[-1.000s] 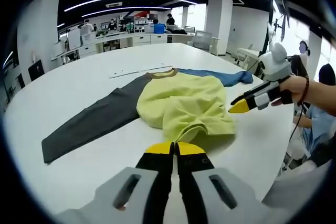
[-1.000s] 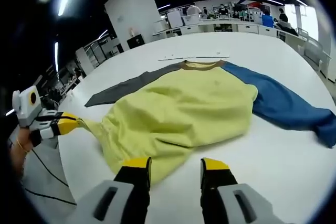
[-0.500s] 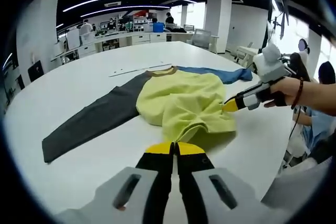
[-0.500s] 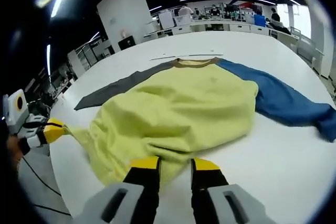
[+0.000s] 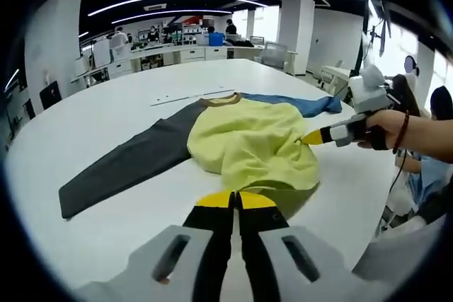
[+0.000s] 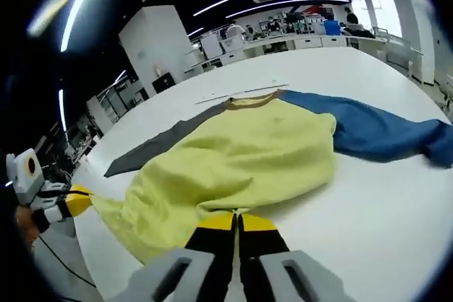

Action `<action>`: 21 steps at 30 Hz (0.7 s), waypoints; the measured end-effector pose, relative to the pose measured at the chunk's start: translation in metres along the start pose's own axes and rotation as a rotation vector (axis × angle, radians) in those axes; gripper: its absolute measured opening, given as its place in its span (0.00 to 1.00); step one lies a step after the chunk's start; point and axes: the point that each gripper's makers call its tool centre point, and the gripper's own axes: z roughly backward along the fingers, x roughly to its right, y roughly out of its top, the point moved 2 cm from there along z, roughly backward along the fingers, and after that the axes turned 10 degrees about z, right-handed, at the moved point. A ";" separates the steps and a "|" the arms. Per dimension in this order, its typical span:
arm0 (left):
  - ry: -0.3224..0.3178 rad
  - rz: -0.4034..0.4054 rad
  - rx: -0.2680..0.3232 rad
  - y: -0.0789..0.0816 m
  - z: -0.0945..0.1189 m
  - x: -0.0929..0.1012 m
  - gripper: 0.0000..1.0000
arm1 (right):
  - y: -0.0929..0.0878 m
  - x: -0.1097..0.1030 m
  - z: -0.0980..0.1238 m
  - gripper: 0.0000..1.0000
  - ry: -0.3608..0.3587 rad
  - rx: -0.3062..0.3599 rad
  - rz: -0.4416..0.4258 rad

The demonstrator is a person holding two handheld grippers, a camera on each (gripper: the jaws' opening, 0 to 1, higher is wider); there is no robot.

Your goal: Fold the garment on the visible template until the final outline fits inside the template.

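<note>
Left gripper view looks across a wide white desk (image 5: 106, 111) where the garment (image 5: 248, 139) lies spread: a yellow-green body with a tan collar, a dark grey sleeve (image 5: 120, 164) stretched out toward the near left and a blue sleeve (image 5: 297, 102) running off to the far right. The left claw (image 5: 235, 199) sits at the bottom of this view with its yellow-tipped jaws pressed together on the garment's near hem, which bunches up right at the tips. From the right, a hand (image 5: 386, 129) brings the right claw (image 5: 311, 137) against the yellow cloth's edge. In the right gripper view, that right claw (image 6: 235, 221) is likewise clenched, jaws together on a fold of the yellow hem, with the garment (image 6: 241, 164) rising away from it, its blue sleeve (image 6: 382, 132) to the right and grey sleeve (image 6: 156, 150) to the left. The left claw (image 6: 78, 201) shows at the far left edge, touching a stretched corner of the cloth. Thin pale strips (image 5: 187, 95) lie on the desk just beyond the collar.
</note>
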 end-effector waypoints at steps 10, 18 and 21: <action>0.008 -0.013 0.023 0.006 0.008 -0.001 0.00 | 0.047 -0.018 0.019 0.00 0.017 0.103 0.011; 0.020 -0.004 0.044 0.013 0.013 -0.009 0.00 | 0.086 -0.029 0.004 0.00 0.041 0.090 0.111; 0.033 -0.002 0.049 0.015 0.014 -0.015 0.00 | 0.094 -0.032 -0.006 0.00 0.057 0.070 0.124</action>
